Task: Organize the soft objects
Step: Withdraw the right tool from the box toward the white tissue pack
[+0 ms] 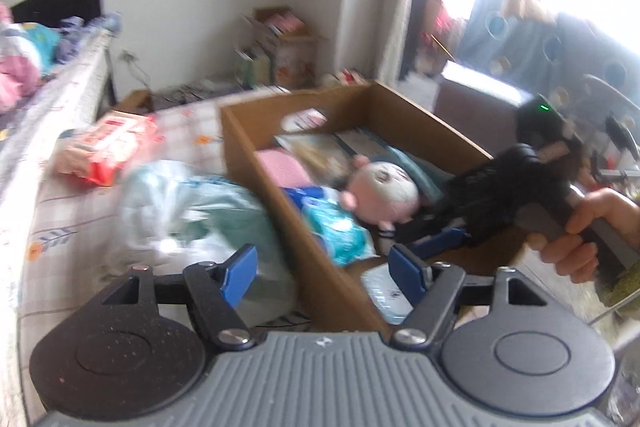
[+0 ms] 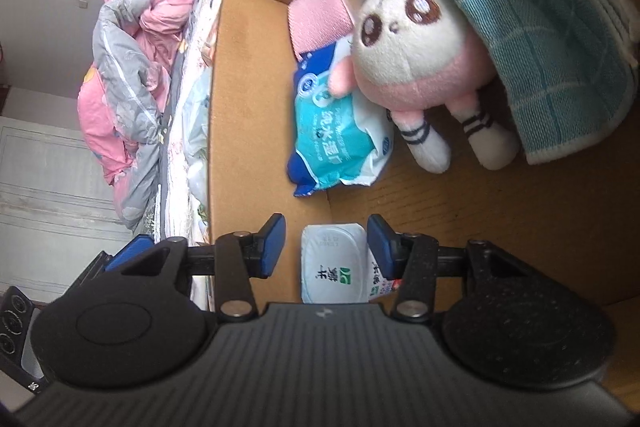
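Observation:
An open cardboard box [image 1: 256,147] holds a pink-and-white plush doll [image 2: 408,55], a blue-teal wipes pack [image 2: 336,131], a teal towel [image 2: 540,47] and a pink cloth [image 2: 316,23]. My right gripper [image 2: 326,247] is open inside the box. A small white pack [image 2: 336,267] lies on the box floor between its blue pads, which do not press it. My left gripper [image 1: 324,275] stands wide open over the box's near wall, holding nothing. To its left, a clear plastic bag with teal cloth [image 1: 192,211] lies on the bed. The left wrist view shows a hand [image 1: 580,239] holding the right gripper [image 1: 424,243] beside the doll [image 1: 384,195].
A red-and-white pack [image 1: 108,147] lies on the patterned bed sheet [image 1: 60,211] further left. A pink and grey quilt [image 2: 120,67] is heaped at the bed's far end. Cartons with books [image 1: 280,47] stand against the wall behind the box.

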`<act>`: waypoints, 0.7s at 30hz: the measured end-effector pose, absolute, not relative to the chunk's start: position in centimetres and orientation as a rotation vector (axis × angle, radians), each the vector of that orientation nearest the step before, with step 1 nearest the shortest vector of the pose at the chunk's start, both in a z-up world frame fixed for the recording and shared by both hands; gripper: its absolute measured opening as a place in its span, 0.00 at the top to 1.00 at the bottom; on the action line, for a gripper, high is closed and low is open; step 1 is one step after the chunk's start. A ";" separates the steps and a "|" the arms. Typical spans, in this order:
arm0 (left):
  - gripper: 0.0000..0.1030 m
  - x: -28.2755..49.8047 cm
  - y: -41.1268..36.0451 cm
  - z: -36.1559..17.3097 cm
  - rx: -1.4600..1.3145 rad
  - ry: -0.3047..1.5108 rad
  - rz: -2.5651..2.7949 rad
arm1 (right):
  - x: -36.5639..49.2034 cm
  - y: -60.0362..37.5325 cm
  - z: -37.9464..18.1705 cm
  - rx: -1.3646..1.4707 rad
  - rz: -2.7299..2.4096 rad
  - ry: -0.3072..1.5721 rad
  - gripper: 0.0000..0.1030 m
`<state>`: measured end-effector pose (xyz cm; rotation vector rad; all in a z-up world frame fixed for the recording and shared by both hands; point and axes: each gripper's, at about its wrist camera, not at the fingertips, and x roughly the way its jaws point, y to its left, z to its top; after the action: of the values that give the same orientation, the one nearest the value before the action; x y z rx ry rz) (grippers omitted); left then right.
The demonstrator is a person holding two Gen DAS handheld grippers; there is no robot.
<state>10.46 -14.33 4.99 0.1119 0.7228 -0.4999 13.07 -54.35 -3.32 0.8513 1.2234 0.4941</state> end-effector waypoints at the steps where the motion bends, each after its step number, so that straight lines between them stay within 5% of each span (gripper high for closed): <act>1: 0.24 10.0 -13.2 5.0 0.098 0.702 -0.471 | 12.9 -54.4 -2.8 0.848 0.496 1.194 0.49; 5: 0.20 8.3 -8.0 5.0 0.035 0.686 -0.362 | 11.6 -54.3 -0.8 0.823 0.494 1.054 0.38; 21: 0.20 5.8 -0.7 1.6 0.035 0.734 -0.127 | 10.7 -45.6 7.3 0.643 0.645 0.864 0.37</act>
<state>5.82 -0.67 1.60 0.0346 0.7344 -0.1274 10.70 -45.57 7.27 0.6434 0.8643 0.6451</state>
